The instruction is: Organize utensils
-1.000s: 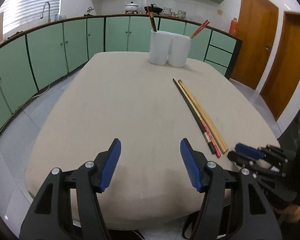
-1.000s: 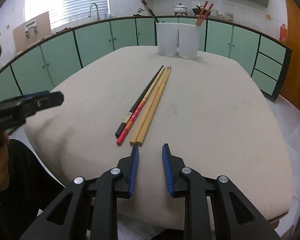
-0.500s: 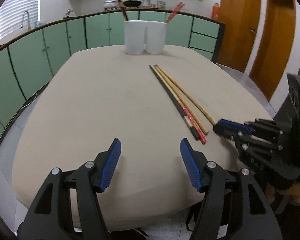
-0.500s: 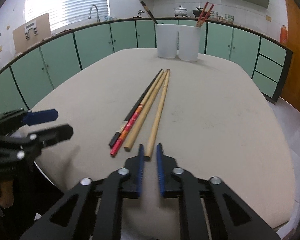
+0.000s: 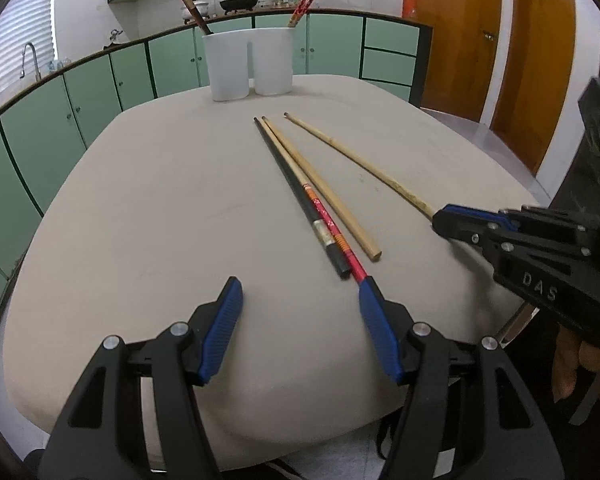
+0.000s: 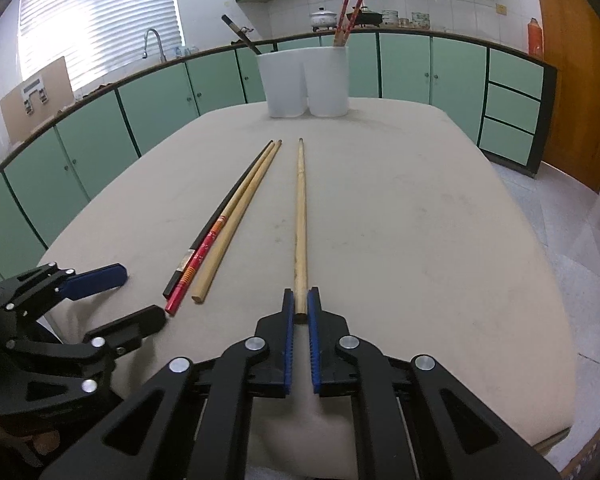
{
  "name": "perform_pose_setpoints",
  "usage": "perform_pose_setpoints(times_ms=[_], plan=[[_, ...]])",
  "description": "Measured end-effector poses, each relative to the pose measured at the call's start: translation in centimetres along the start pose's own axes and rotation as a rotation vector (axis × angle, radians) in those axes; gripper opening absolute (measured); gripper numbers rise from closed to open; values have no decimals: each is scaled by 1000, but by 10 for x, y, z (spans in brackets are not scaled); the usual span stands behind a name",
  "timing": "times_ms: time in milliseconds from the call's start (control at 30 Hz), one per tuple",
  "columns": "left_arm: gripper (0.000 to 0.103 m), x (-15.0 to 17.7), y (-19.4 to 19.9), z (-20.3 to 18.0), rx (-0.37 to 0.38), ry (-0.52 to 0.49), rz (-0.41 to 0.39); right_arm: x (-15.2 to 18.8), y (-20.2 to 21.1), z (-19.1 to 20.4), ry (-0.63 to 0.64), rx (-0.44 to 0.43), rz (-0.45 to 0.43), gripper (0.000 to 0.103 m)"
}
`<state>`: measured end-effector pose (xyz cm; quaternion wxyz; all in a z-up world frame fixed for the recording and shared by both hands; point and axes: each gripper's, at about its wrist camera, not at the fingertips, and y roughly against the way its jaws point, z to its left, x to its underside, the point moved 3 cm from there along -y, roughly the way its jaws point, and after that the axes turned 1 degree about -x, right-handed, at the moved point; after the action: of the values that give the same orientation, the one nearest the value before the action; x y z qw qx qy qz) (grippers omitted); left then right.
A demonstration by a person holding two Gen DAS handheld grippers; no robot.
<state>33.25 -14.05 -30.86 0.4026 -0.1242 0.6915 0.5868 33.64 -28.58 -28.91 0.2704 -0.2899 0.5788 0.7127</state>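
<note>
Right gripper (image 6: 300, 304): jaws clamped on the near end of one pale wooden chopstick (image 6: 300, 216) — they have just been closing, and the stick sits between the blue pads.
Held chopstick: runs straight ahead from the right gripper across the table (image 6: 420, 220), its far tip pointing toward the white holder (image 6: 306, 82).
Left gripper (image 5: 300, 312): jaws well apart, nothing between them, hovering over the near table edge.
Loose chopsticks: three lie together just ahead of the left gripper's right finger (image 5: 376, 332) — a black one (image 5: 288, 172), a red-patterned one (image 5: 332, 228) and a second wooden one (image 5: 320, 188); the red one's near end is just at that finger's tip, contact unclear.
Holder: two-compartment, far ahead of both grippers; dark chopsticks (image 6: 240, 36) lean in its left cup, red ones (image 6: 346, 20) in its right.
</note>
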Motion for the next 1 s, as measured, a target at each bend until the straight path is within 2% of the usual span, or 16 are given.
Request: perform_pose_setpoints(times_ms=[467, 800, 900, 967, 1000], plan=[[62, -7, -8, 7, -65, 54, -13, 0, -2, -3, -11, -6, -2, 7], [60, -8, -10, 6, -55, 56, -38, 0, -4, 5, 10, -8, -11, 9], [51, -8, -11, 6, -58, 58, -58, 1, -7, 10, 29, 4, -20, 10], [35, -8, -11, 5, -59, 54, -74, 0, -8, 12, 35, 10, -23, 12], [31, -8, -11, 5, -57, 55, -81, 0, -8, 13, 38, 14, -25, 12]])
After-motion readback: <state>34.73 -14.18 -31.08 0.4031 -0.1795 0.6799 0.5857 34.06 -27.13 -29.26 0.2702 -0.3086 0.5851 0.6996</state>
